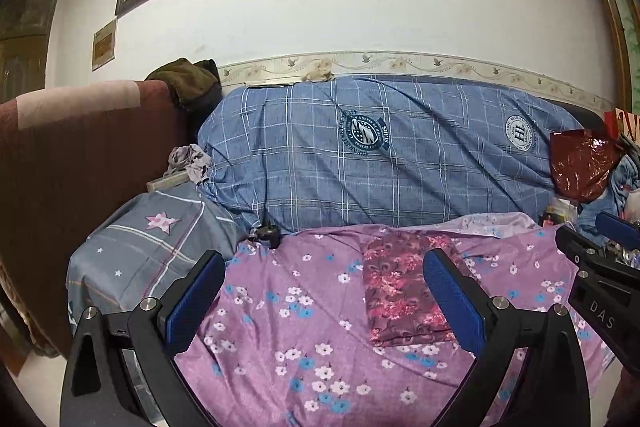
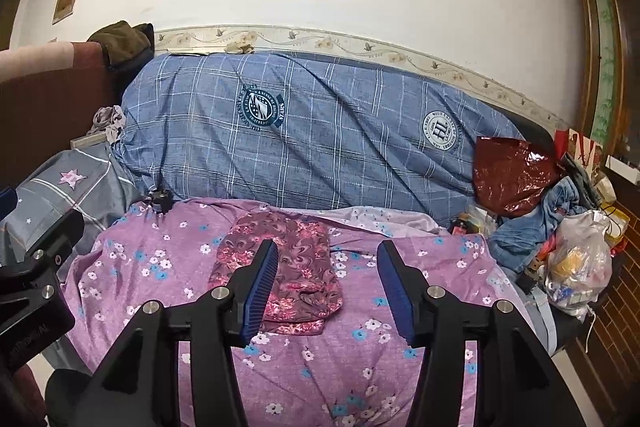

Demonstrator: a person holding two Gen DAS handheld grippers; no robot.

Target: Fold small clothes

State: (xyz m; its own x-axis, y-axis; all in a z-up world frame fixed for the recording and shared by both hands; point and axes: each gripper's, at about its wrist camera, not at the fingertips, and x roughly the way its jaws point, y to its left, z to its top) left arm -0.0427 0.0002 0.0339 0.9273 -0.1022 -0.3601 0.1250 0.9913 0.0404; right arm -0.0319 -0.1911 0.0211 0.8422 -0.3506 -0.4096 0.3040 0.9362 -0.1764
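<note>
While both tools hover over the purple floral sheet (image 2: 280, 367), we read the left gripper (image 1: 324, 301) as released, jaws wide apart and empty. Ahead of it, toward its right finger, lies the folded maroon floral garment (image 1: 404, 291). We find the right gripper (image 2: 326, 291) likewise unclenched, with that garment just beyond its left finger, ungripped.
</note>
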